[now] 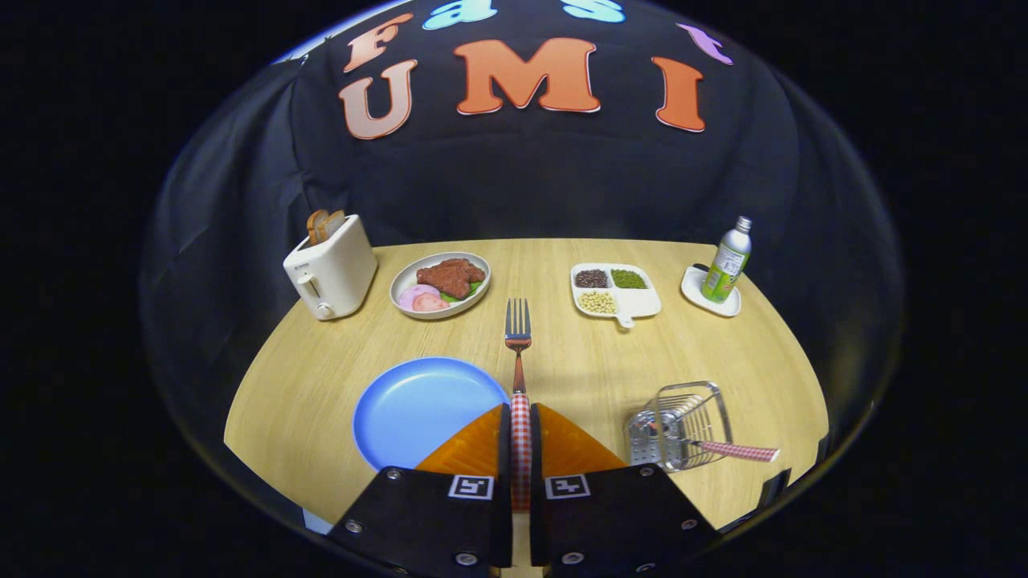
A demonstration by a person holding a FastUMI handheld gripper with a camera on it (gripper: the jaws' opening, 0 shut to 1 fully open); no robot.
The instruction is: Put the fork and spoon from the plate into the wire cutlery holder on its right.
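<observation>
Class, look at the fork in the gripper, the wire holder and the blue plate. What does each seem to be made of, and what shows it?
Fork: shiny metal tines and a checked handle, probably plastic, clamped in the gripper.
Wire cutlery holder: bright thin metal wire, chrome-like glints.
Blue plate: smooth and matte, likely plastic or glazed ceramic.
</observation>
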